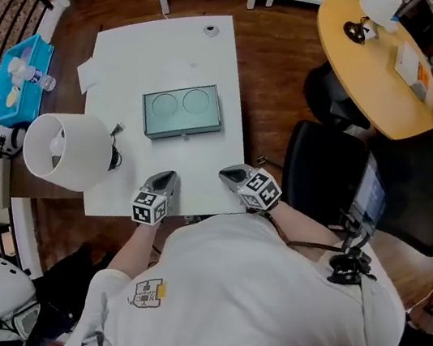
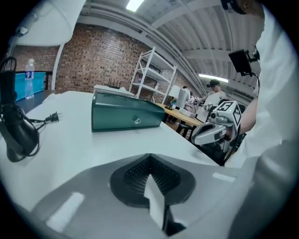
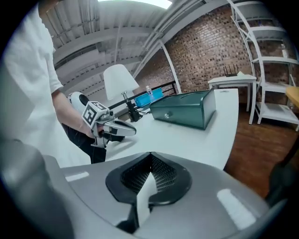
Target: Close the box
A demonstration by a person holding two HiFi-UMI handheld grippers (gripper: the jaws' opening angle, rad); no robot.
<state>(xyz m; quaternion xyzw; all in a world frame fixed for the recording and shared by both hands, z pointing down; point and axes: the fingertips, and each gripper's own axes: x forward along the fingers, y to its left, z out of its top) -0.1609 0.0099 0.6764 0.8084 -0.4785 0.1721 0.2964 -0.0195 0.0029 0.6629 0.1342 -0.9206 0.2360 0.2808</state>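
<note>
While both rest at the near edge of the table (image 1: 168, 57), left gripper (image 1: 166, 178) and right gripper (image 1: 230, 175) have jaws pressed together, with nothing between them. Box (image 1: 181, 111): green, lid down, lying flat mid-table, well ahead of both grippers, untouched. Lamp (image 1: 65, 150): white shade, left of box. Blue tray (image 1: 16, 78): beyond the table's far left corner.

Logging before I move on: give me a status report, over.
Both shut, empty: left gripper, right gripper, at near edge of table. Lid down on green box. Nothing between grippers and it; lamp off to left.
</note>
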